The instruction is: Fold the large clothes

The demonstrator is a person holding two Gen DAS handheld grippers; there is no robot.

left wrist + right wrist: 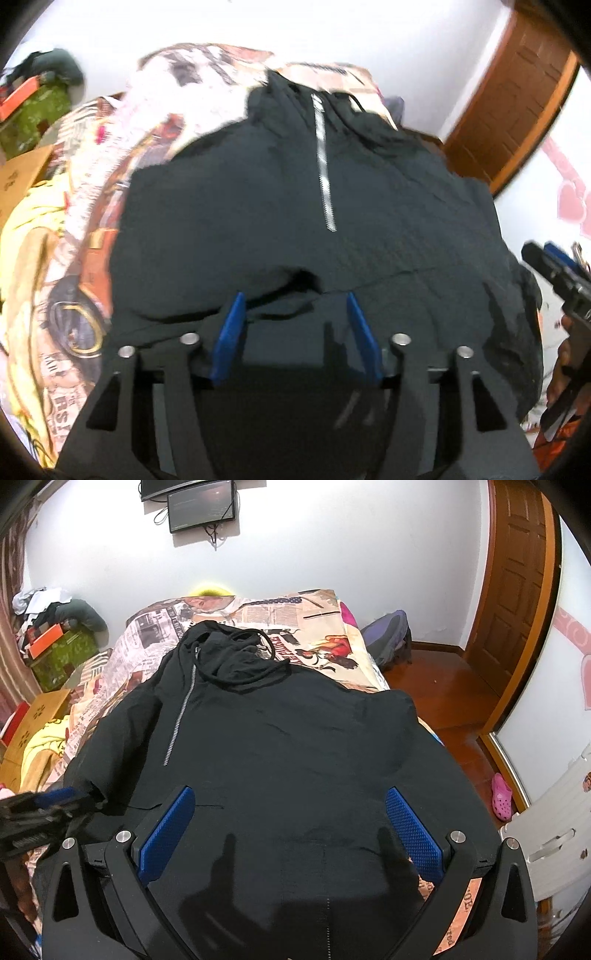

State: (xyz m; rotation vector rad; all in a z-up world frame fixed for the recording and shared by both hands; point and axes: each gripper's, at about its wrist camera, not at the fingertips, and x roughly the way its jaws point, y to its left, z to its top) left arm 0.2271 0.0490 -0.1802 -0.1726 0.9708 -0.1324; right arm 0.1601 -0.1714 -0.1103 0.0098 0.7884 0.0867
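A large black zip hoodie (pixel 295 206) lies spread on a bed with a newspaper-print cover (pixel 74 258), hood at the far end, silver zipper (pixel 323 162) down its middle. It also shows in the right wrist view (pixel 288 746), with its zipper (pixel 181 716) to the left. My left gripper (pixel 295 299) is open, its blue fingers (pixel 231 332) over the hoodie's near hem fold, holding nothing. My right gripper (pixel 290 794) is wide open just above the near part of the hoodie, empty. Each gripper shows at the edge of the other's view: the right one (pixel 561 266), the left one (pixel 37 812).
The bed cover (pixel 295 620) ends at a white wall. A brown wooden door (pixel 517 590) and red-brown floor (pixel 443 694) lie right. Boxes and clutter (pixel 44 657) stand left of the bed. A pink shoe (pixel 502 801) and white plastic furniture (pixel 554 830) sit right.
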